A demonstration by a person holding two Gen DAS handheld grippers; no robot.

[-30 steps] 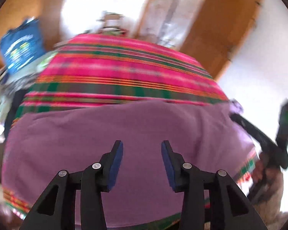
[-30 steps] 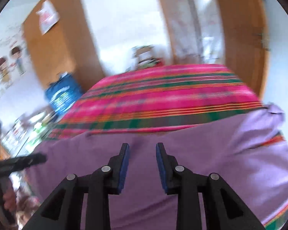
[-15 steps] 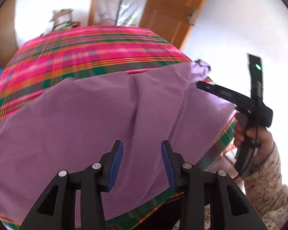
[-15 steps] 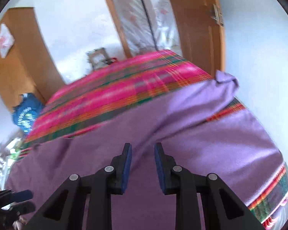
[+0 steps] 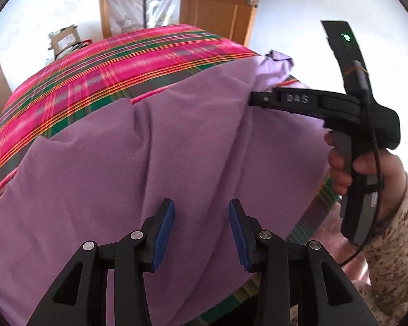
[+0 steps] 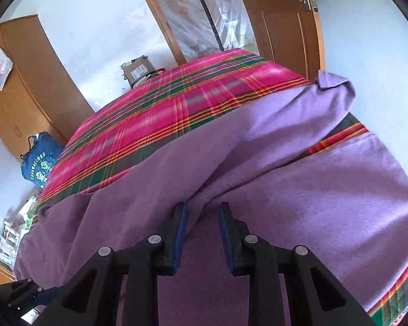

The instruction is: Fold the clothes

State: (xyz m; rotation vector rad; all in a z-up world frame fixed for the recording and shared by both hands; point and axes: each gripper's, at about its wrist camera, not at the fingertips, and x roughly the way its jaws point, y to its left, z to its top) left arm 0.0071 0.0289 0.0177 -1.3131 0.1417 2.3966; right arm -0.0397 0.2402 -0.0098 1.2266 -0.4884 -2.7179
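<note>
A purple garment (image 5: 193, 146) is spread flat across the plaid-covered bed (image 5: 117, 65), lengthwise creases running through it, one corner bunched and raised at 1 o'clock.

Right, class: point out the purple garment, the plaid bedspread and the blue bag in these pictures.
purple garment (image 5: 204, 149): left wrist view, middle of its flat body.
plaid bedspread (image 6: 160, 108): right wrist view, bare pink stripe.
blue bag (image 6: 40, 165): right wrist view, its printed front.

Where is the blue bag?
In the right wrist view, the blue bag with printed writing sits far left, below the wooden wardrobe, beside the pink plaid bedcover.
</note>
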